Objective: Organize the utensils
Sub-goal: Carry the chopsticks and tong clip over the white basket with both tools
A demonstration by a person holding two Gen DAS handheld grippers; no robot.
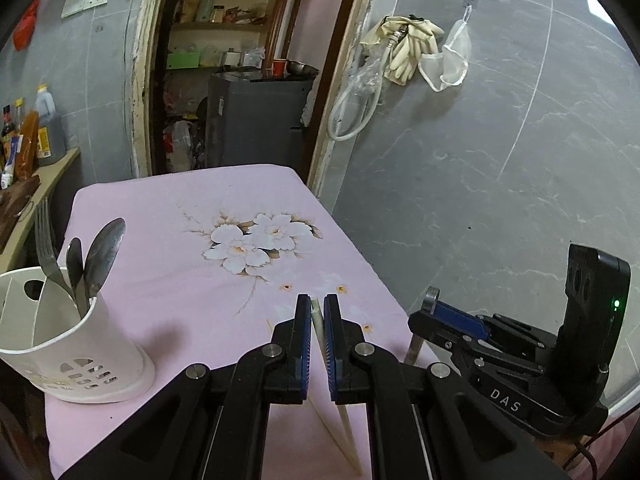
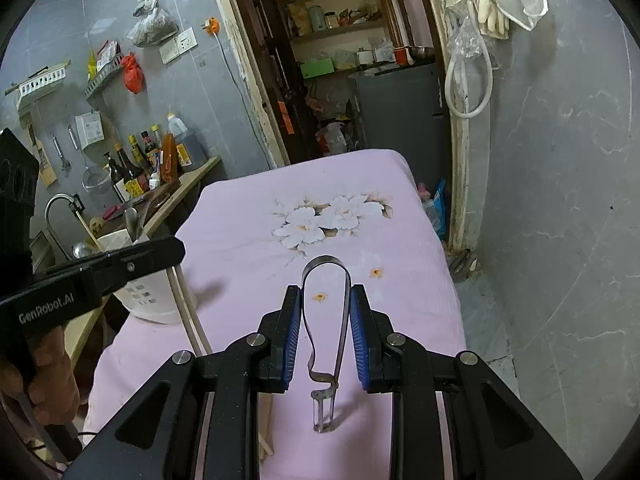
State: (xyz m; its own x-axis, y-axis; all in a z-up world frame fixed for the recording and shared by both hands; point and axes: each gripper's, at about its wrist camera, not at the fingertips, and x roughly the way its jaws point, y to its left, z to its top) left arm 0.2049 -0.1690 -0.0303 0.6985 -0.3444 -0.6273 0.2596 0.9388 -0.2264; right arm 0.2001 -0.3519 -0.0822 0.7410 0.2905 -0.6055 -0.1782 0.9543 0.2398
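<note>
Both grippers hold utensils above the pink table.
At left, the white holder [image 1: 76, 344] carries a fork and spoons; the left gripper [image 1: 317, 312] pinches the chopsticks [image 1: 316, 320], tips down on the cloth. The right gripper [image 2: 325, 300], level, clamps a metal peeler [image 2: 326, 320], blade toward the camera.

You are in a home kitchen: sauce bottles [image 2: 138, 164] crowd a counter [image 2: 192, 178] beside a sink tap [image 2: 60, 204], strainers hang on grey tiled wall, and pantry shelves [image 2: 332, 32] fill the doorway.
</note>
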